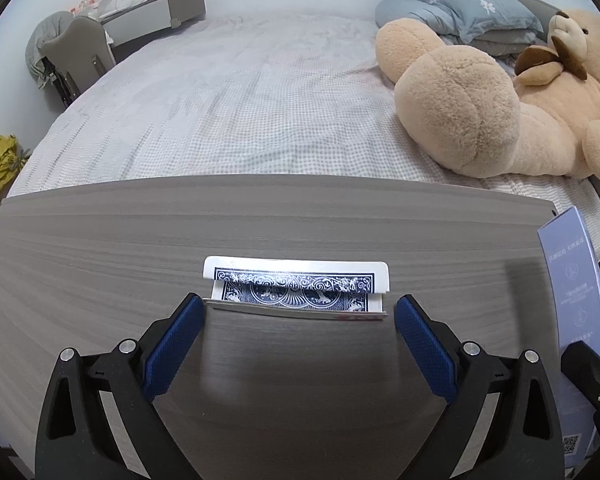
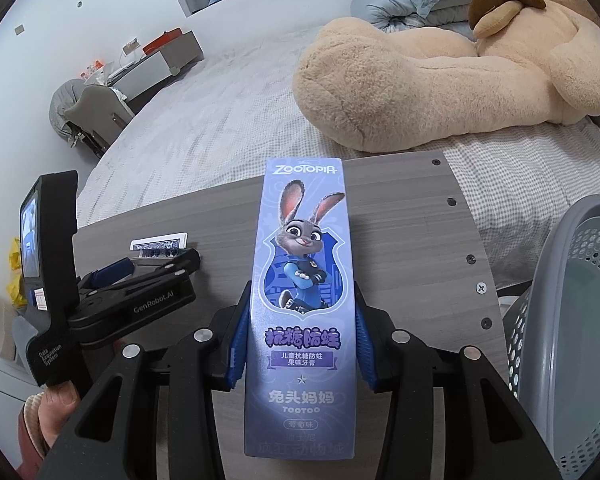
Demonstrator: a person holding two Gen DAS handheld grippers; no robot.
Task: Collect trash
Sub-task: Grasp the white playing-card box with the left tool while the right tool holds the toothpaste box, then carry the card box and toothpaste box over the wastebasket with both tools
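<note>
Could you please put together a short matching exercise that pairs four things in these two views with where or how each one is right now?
Things:
1. toothpaste box
2. playing cards
3. teddy bear
4. grey mesh basket

Places or states:
A. lying on the bed beside the blue pillows
B. clamped between the pads of the right hand-held gripper
C. standing at the right end of the wooden board
D. lying on the wooden board, in front of the open left hand-held gripper

Pairs: 1-B, 2-D, 3-A, 4-C
</note>
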